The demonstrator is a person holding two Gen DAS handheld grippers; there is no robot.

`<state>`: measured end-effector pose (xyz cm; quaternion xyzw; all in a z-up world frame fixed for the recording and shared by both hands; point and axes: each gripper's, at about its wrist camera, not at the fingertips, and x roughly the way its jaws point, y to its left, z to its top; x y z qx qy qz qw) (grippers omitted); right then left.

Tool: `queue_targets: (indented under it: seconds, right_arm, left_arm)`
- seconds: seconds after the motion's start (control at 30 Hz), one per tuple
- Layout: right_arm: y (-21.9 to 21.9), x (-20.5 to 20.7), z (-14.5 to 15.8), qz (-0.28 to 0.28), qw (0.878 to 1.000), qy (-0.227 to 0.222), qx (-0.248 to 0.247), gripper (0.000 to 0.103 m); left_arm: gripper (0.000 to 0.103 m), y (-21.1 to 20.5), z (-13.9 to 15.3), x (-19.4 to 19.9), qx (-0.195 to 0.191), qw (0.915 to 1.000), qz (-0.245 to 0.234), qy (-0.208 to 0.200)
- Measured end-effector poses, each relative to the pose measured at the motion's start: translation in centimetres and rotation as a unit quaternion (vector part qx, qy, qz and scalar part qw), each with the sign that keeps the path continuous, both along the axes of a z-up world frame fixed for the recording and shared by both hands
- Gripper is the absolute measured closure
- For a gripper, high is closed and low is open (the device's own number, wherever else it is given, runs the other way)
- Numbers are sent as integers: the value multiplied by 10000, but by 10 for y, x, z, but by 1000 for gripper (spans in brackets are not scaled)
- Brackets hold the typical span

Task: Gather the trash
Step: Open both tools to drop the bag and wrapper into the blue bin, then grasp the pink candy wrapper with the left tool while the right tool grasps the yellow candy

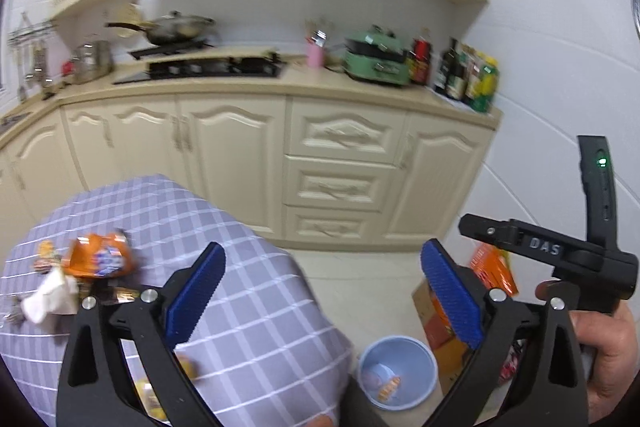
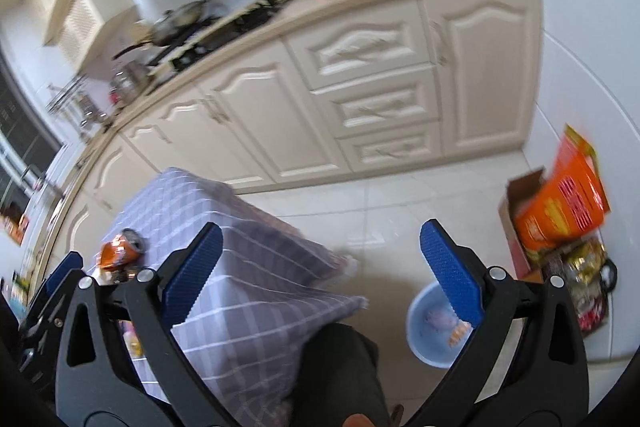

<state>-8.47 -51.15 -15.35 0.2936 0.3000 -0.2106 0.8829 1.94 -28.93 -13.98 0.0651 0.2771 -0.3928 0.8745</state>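
Observation:
A pale blue bin [image 1: 396, 371] stands on the floor beside the table and holds an orange wrapper; it also shows in the right wrist view [image 2: 434, 327]. On the checked tablecloth [image 1: 256, 291] lie an orange snack bag [image 1: 100, 257], a white crumpled tissue [image 1: 50, 297] and small wrappers. My left gripper [image 1: 324, 295] is open and empty above the table's right edge. My right gripper [image 2: 320, 275] is open and empty above the table corner and floor. The snack bag shows at the left of the right wrist view [image 2: 120, 251]. A yellow wrapper [image 1: 188, 367] lies under the left finger.
Cream kitchen cabinets [image 1: 336, 171] run along the back, with a stove, pan and bottles on the counter. A cardboard box with orange packaging [image 2: 560, 211] stands on the floor at the right. The other gripper's handle [image 1: 560, 255] is at the right of the left wrist view.

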Motion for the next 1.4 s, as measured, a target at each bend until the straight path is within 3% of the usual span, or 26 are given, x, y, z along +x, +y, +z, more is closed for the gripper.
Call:
queue_targets:
  seconds: [0.3, 0.53, 0.77, 1.0, 1.4]
  right_arm:
    - [77, 42, 61, 862, 9937, -486, -533, 6]
    - [142, 67, 96, 1508, 9806, -780, -978, 6]
    - [199, 84, 109, 2074, 9658, -882, -1280, 6]
    - [229, 100, 89, 2422, 9596, -620, -1292, 6]
    - [214, 118, -1, 2285, 9683, 518, -860, 6]
  left_arm:
    - [7, 80, 38, 18, -146, 9946, 973, -329]
    - [6, 151, 63, 29, -276, 9819, 1783, -572]
    - [6, 214, 64, 33, -332, 9670, 2443, -637]
    - [6, 245, 34, 39, -161, 9632, 2655, -383]
    - [6, 223, -77, 78, 537, 9689, 2305, 725]
